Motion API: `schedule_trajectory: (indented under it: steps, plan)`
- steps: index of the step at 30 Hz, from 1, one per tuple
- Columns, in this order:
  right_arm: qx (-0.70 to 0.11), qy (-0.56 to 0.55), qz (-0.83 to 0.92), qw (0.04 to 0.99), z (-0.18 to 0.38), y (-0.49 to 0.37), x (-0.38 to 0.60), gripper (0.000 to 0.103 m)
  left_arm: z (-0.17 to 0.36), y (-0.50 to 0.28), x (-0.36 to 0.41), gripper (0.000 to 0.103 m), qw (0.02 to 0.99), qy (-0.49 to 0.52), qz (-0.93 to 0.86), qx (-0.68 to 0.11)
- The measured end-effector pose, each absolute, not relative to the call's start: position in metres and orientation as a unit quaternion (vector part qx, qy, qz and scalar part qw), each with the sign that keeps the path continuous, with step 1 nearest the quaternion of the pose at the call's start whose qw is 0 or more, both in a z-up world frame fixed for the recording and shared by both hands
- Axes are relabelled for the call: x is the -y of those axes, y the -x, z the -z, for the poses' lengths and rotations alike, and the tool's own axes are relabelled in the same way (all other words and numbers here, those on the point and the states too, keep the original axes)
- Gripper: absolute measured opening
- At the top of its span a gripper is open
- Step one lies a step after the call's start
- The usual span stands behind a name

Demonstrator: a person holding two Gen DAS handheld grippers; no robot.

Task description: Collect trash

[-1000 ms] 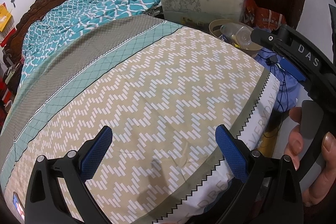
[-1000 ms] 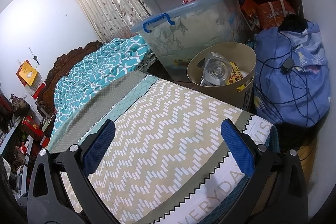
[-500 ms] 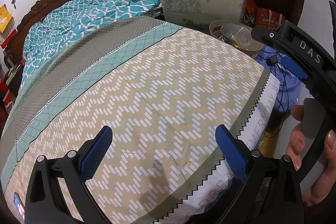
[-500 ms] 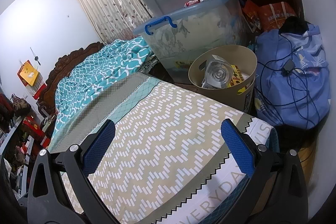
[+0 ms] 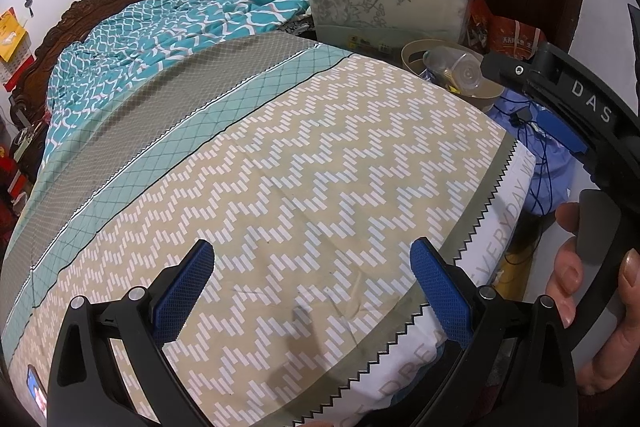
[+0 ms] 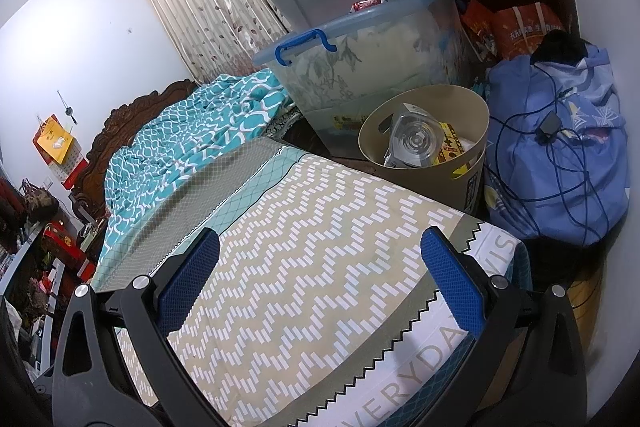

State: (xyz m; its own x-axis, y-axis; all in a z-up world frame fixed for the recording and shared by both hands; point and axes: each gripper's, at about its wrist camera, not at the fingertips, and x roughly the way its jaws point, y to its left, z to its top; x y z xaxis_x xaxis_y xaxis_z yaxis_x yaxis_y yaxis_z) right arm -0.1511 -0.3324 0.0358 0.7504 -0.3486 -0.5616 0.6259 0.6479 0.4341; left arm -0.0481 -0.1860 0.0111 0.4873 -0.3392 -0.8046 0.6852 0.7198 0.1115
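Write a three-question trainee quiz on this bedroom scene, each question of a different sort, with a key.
1. True or false: the left gripper holds a piece of trash.
2. Where does the clear plastic bottle lie? A) on the bed B) in the tan bin C) on the blue bag
3. Fill in: the tan bin stands directly in front of a lidded storage ____.

Key: 1 false, its jaws are open and empty; 2 B; 3 box.

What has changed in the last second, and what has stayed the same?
Very little changed. The right gripper drifted slightly, so the beige bin sits a bit lower in its view. Nothing was grasped or released. Both grippers remain open and empty over the bed; the left gripper barely moved.
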Motion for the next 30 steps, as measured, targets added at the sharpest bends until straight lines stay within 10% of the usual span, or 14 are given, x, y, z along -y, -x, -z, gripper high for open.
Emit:
schedule_trajectory:
  steps: [30]
  plan:
    - [-0.209, -0.309, 0.280, 0.885, -0.045, 0.160, 0.338, 0.100, -0.033, 0.037, 0.194, 0.095, 0.865, -0.210, 0.280, -0.359]
